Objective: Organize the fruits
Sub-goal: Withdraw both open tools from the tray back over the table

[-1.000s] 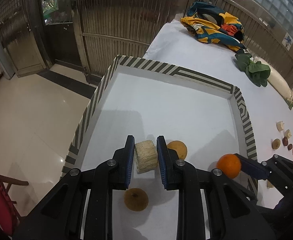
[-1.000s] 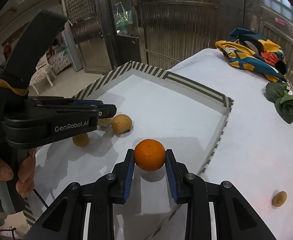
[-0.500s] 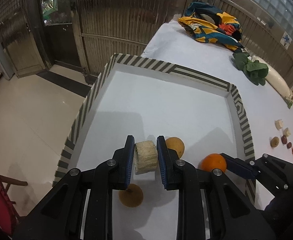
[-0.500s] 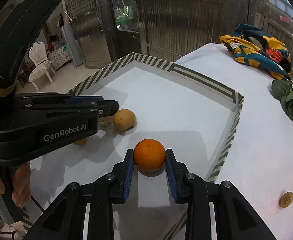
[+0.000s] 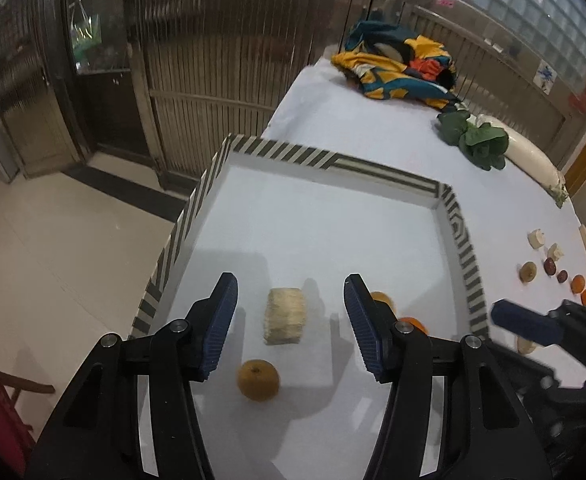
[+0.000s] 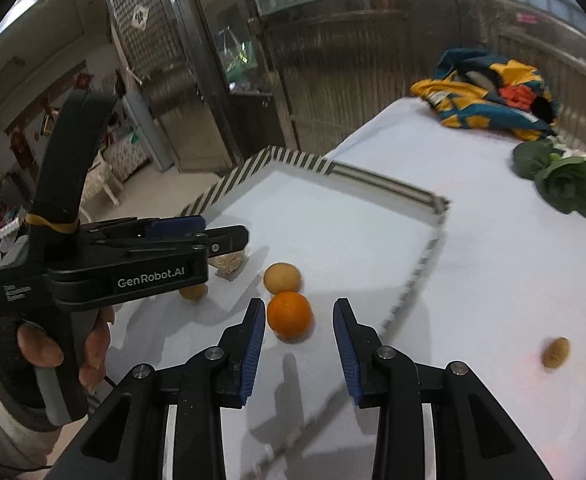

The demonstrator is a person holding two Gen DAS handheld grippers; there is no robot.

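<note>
With both our tools standing over the striped-rim tray point(image 5: 463, 256), we judge the sorting to be partly done. Our left gripper point(image 5: 289, 326) hangs with its jaws spread wide and grips nothing; the pale fibrous block point(image 5: 285, 316) lies on the tray floor between its fingers, clear of both pads. Just below and left of that block, nearer the tool's body, sits a brown round fruit point(image 5: 259, 380), and past the right finger a tan round fruit point(image 5: 381, 298) peeks out. Further right, our right gripper point(image 6: 297, 344) is also parted and empty: the orange point(image 6: 289, 315) rests on the tray just ahead of its fingertips, close to the left pad, seemingly not clamped, with the tan fruit touching it or nearly so on the far side. So four pieces appear to be in the tray. Beyond the tray's right wall, to the right of both tools, small pieces wait on the white tablecloth point(image 5: 373, 120): a tan disc-like piece point(image 6: 556, 353), pale chunks, dark red ones and two small oranges point(image 5: 583, 290). Those look like what remains to fetch.
</note>
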